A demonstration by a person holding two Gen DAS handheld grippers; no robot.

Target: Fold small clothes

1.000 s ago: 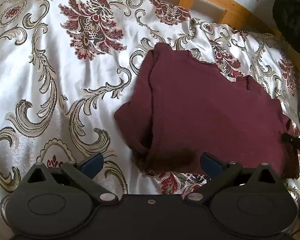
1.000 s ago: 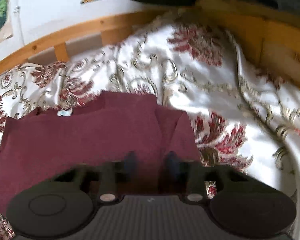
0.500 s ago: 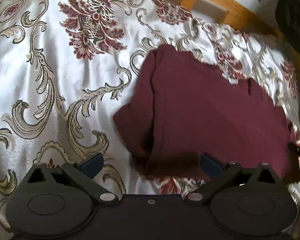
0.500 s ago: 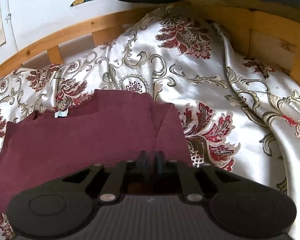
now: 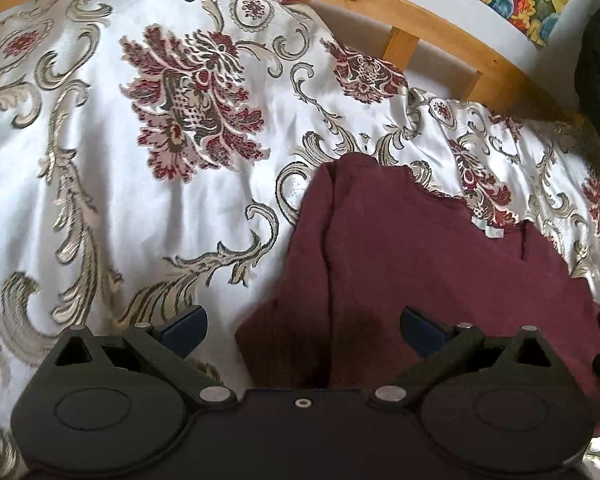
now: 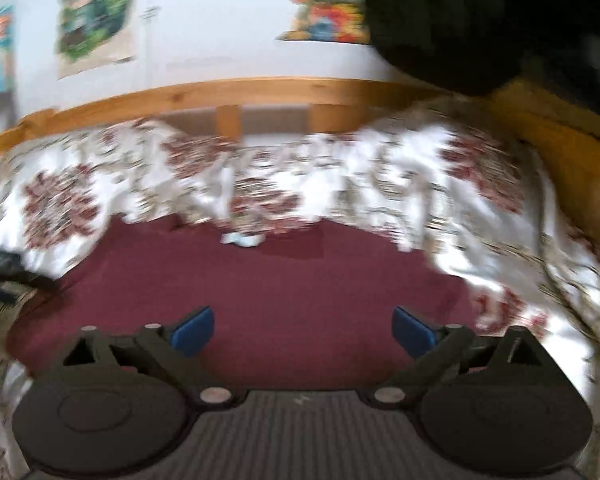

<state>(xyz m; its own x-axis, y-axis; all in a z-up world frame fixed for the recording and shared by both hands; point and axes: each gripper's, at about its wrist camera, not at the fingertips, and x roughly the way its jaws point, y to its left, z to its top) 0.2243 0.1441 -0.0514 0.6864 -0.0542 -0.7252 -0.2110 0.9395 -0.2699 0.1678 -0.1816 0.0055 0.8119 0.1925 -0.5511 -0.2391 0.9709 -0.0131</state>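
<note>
Both grippers hover over the maroon shirt (image 5: 420,264) on the floral bedspread (image 5: 100,160): left gripper (image 5: 302,330) open, right gripper (image 6: 303,326) opening, neither clamping cloth.

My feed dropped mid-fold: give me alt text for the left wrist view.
A maroon garment lies partly folded on a floral satin bedspread, its near edge between the open blue-padded fingers of the left gripper, which grips nothing. A wooden bed rail runs behind.
</note>
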